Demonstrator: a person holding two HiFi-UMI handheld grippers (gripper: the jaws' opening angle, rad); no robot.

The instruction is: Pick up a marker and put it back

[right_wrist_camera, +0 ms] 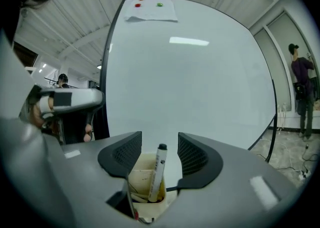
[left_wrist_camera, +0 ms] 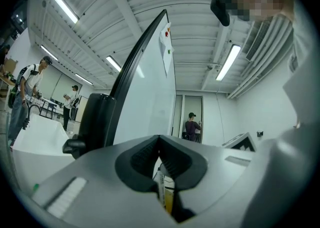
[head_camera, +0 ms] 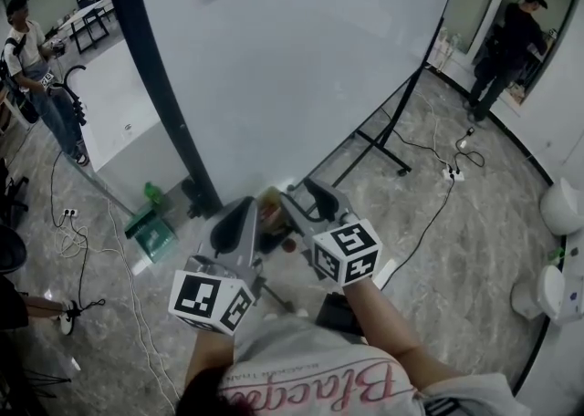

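Grey marble floor (head_camera: 456, 250), one whiteboard (head_camera: 301, 58), two bystanders (head_camera: 36, 77) (head_camera: 511, 40); one marker (right_wrist_camera: 159, 169) upright in one beige holder (right_wrist_camera: 141, 181), untouched between the right tool's (right_wrist_camera: 160, 147) wide-spread jaws; left tool (left_wrist_camera: 159, 141) pinched together, empty.

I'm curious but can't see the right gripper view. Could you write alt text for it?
A white marker with a black cap stands in a cream holder box between the open jaws of the right claw, touching neither. A large whiteboard fills the background.
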